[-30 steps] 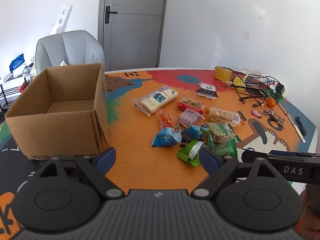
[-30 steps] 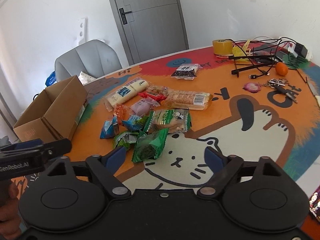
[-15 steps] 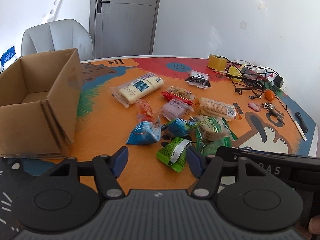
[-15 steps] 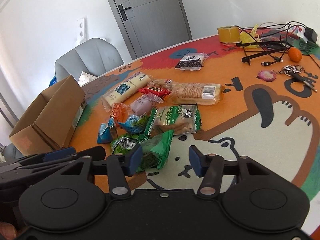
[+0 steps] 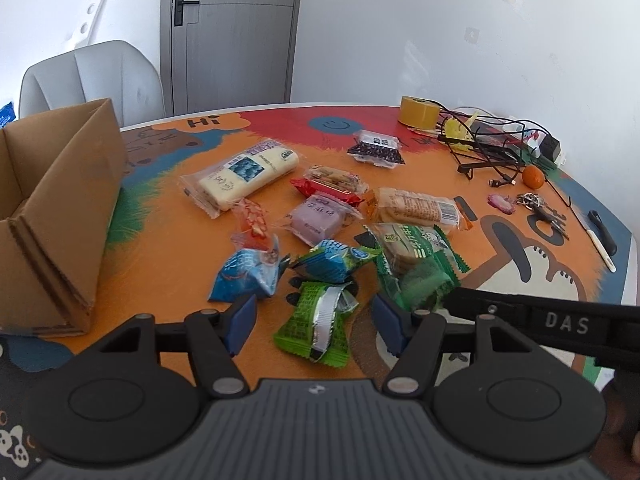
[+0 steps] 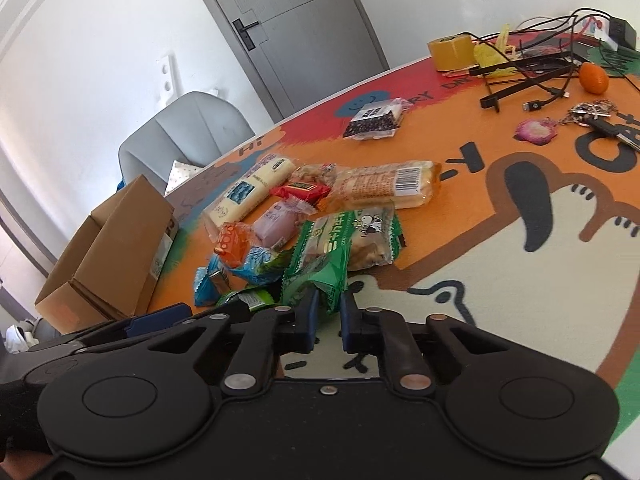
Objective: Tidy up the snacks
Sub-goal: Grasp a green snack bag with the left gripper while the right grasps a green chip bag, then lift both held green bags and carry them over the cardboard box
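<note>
Several wrapped snacks lie in a pile on the orange cartoon table mat (image 5: 160,240). An open cardboard box (image 5: 60,216) stands at the left. My left gripper (image 5: 314,322) is open, low over the mat, with a light green packet (image 5: 320,316) lying between its pads, apart from both. My right gripper (image 6: 329,312) is shut on the near edge of a dark green packet (image 6: 320,268). In the left wrist view its black finger reaches that dark green packet (image 5: 424,280) from the right. A blue packet (image 5: 248,272) lies just beyond the left pad.
At the back right lie a yellow tape roll (image 5: 418,112), a tangle of black cables (image 5: 488,148), a small orange (image 5: 534,177), keys (image 5: 540,208) and a pen (image 5: 600,228). A grey chair (image 5: 88,76) stands behind the box. Bare mat lies between box and snacks.
Both grippers came forward and down to the pile. The left jaws narrowed around the light green packet. The right jaws closed from wide open onto the dark green packet.
</note>
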### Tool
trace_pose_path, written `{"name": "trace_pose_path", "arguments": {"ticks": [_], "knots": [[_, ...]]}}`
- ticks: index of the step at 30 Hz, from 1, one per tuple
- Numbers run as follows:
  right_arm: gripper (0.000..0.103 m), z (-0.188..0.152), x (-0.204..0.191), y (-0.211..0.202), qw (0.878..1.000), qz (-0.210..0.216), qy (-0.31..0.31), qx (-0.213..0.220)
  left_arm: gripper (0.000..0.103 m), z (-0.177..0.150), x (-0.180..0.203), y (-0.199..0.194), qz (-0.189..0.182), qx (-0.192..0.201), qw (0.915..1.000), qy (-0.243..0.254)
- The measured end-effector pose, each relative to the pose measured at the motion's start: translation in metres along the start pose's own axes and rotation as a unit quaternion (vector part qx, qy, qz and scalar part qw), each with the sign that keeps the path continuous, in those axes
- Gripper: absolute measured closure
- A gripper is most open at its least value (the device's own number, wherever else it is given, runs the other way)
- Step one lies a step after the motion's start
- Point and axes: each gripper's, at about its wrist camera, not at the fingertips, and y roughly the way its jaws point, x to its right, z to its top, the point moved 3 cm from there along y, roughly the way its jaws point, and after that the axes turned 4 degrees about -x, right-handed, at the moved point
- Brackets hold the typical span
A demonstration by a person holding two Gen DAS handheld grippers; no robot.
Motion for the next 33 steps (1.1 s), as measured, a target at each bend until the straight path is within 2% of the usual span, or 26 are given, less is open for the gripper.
{"name": "trace_pose_path", "arguments": {"ticks": [6, 9, 10, 11, 13, 16, 18, 20, 23, 28, 30, 33], "knots": [[0.095, -0.001, 0.013, -0.012, 1.000, -0.011, 0.011, 0.010, 0.052, -0.003, 0.011, 0.012, 0.000, -0.005, 1.0000, 0.007], [0.095, -0.001, 0.013, -0.015, 1.000, -0.014, 0.008, 0.012, 0.066, -0.005, 0.015, 0.014, -0.004, -0.005, 0.9999, 0.010], [0.091, -0.001, 0.013, -0.016, 1.000, -0.016, 0.005, 0.013, 0.074, -0.007, 0.015, 0.015, -0.004, -0.006, 0.9999, 0.011], [0.087, 0.000, 0.012, -0.015, 1.000, -0.022, 0.004, 0.014, 0.075, -0.008, 0.015, 0.016, -0.005, -0.008, 0.9999, 0.010], [0.075, -0.001, 0.012, -0.013, 0.999, -0.030, 0.000, 0.013, 0.075, -0.010, 0.014, 0.014, -0.003, -0.003, 1.0000, 0.005], [0.072, -0.003, 0.010, -0.009, 1.000, -0.028, -0.002, 0.009, 0.076, -0.014, 0.011, 0.009, -0.001, -0.002, 1.0000, -0.002], [0.065, -0.003, 0.007, -0.006, 1.000, -0.026, -0.004, 0.010, 0.076, -0.015, 0.009, 0.004, 0.002, 0.001, 1.0000, -0.004], [0.053, -0.003, 0.004, -0.004, 0.999, -0.028, -0.009, 0.012, 0.076, -0.015, 0.007, -0.003, 0.006, 0.006, 1.0000, -0.004], [0.044, -0.004, -0.003, 0.000, 0.999, -0.034, -0.014, 0.019, 0.076, -0.015, 0.000, -0.014, 0.012, 0.013, 0.9998, -0.007], [0.046, -0.005, -0.015, 0.010, 0.998, -0.054, -0.031, 0.023, 0.076, -0.013, -0.015, -0.033, 0.029, 0.029, 0.9990, -0.017], [0.063, -0.006, -0.020, 0.017, 0.996, -0.081, -0.045, 0.007, 0.076, -0.012, -0.020, -0.041, 0.034, 0.037, 0.9985, -0.022], [0.068, -0.010, -0.028, 0.014, 0.996, -0.073, -0.054, 0.007, 0.076, -0.010, -0.027, -0.051, 0.041, 0.048, 0.9977, -0.026]]}}
